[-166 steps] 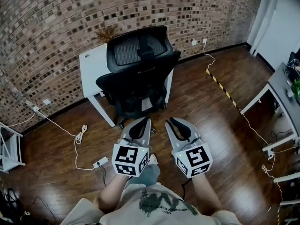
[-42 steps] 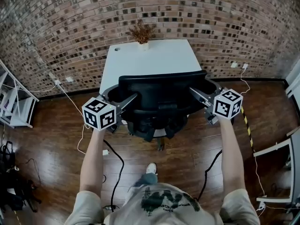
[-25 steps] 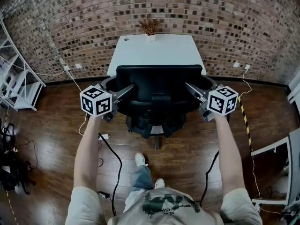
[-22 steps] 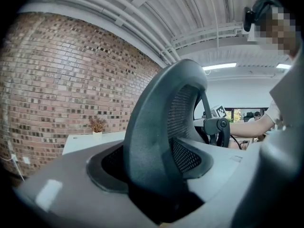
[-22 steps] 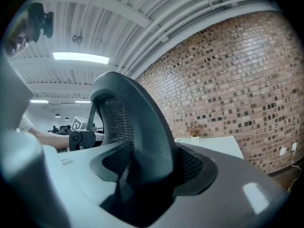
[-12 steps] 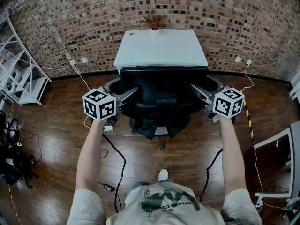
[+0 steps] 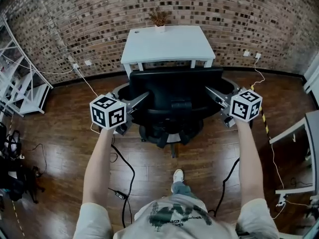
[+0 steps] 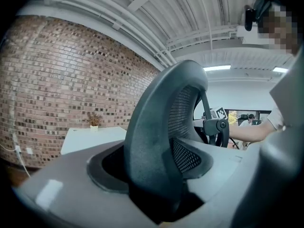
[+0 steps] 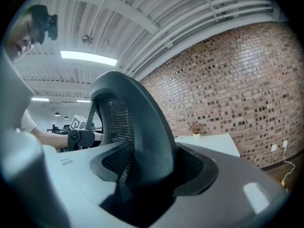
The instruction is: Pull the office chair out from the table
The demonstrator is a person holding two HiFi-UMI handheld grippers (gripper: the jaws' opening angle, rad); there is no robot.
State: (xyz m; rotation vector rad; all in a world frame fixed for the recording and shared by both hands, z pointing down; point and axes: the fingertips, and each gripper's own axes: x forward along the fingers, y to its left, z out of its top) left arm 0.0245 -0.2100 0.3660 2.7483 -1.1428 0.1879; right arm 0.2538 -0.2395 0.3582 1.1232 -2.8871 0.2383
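The person stands behind the chair [image 7: 172, 91] with both arms stretched forward, one gripper on each side of its black backrest. The left gripper [image 7: 143, 96] has its jaws clamped on the left edge of the backrest. In the left gripper view the curved plastic rim and mesh of that edge sit deep between the two jaws and fill the gap. The right gripper [image 7: 209, 90] grips the right edge in the same way, and in the right gripper view the rim rises straight out of the seat of its jaws. Each gripper's marker cube is at the near end, towards the person.

Beyond the jaws, past the top of the backrest, stands the white desk [image 7: 169, 44], its near edge just behind the chair. A small dried plant [image 7: 159, 18] sits at the far edge of the desk, against the brick wall [image 7: 249, 19]. Below the jaws, the chair's base rests on the dark wooden floor [image 7: 199, 153]. A black cable [image 7: 127, 176] trails across the floor under the left arm.
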